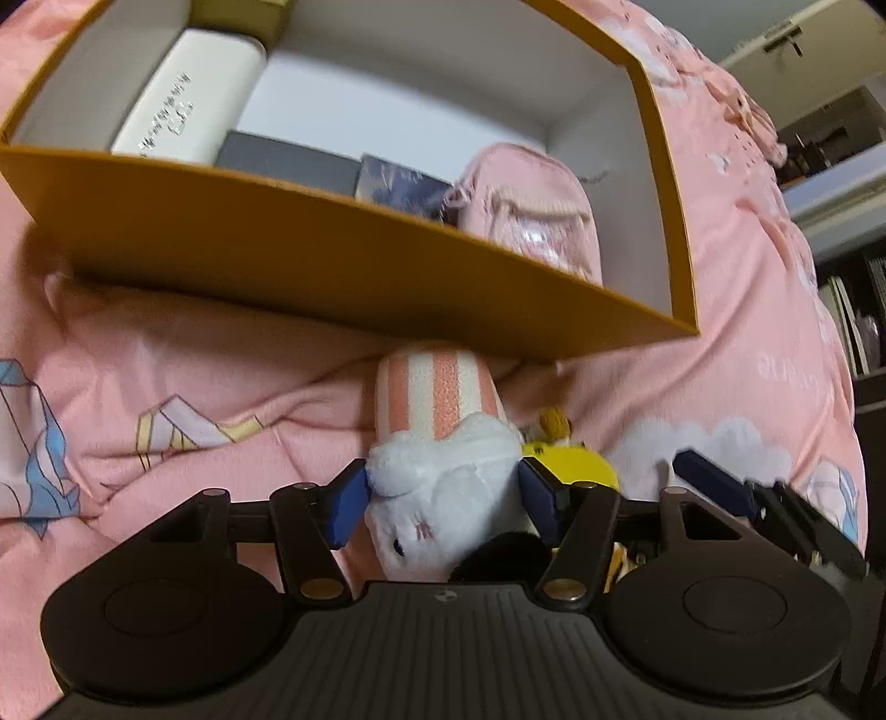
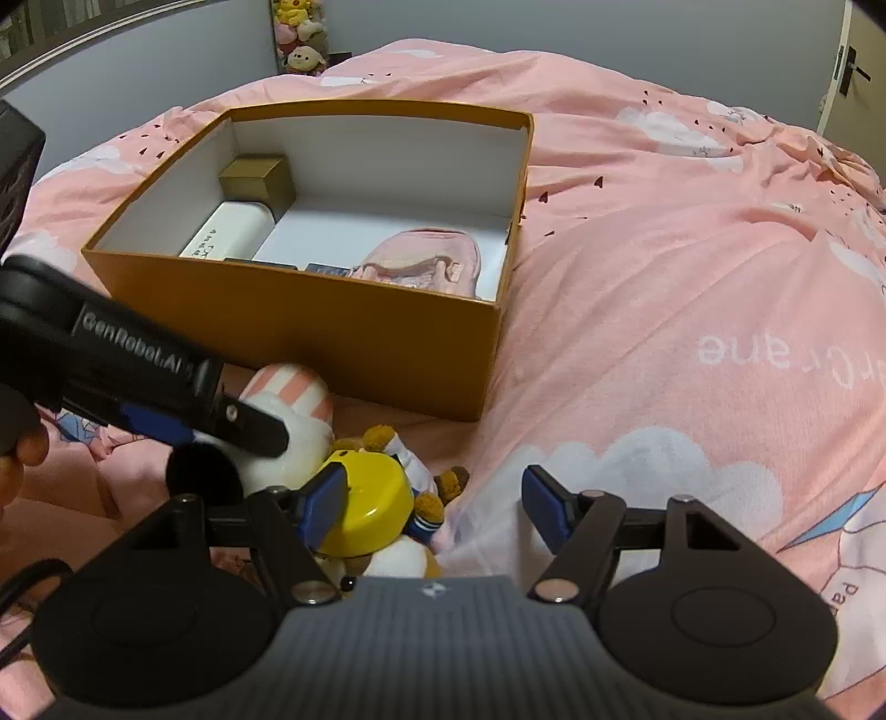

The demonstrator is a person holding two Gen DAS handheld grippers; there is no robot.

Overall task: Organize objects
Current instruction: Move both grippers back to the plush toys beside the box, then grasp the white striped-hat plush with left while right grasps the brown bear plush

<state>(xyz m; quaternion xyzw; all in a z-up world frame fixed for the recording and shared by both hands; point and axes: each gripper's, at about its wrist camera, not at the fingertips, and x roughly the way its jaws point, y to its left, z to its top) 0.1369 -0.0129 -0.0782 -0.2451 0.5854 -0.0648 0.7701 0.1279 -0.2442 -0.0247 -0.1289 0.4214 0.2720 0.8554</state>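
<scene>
A white plush toy (image 1: 437, 482) with a pink-striped hat lies on the pink bedspread against the orange box's (image 1: 332, 260) near wall. My left gripper (image 1: 443, 504) is open, with one blue pad on each side of the toy's body. Just to its right lies a small bear toy with a yellow cap (image 2: 371, 498). My right gripper (image 2: 434, 507) is open, its left pad beside that cap and its right pad over bare bedspread. The orange box (image 2: 332, 332) holds a white case (image 2: 232, 235), a gold cube (image 2: 257, 177), dark flat items and a pink pouch (image 2: 426, 260).
The pink duvet (image 2: 692, 277) spreads wide to the right of the box. A hand (image 2: 22, 459) holds the left gripper at the picture's left edge. Stacked plush toys (image 2: 299, 39) stand at the far wall. Dark shelves (image 1: 853, 310) stand beyond the bed's right side.
</scene>
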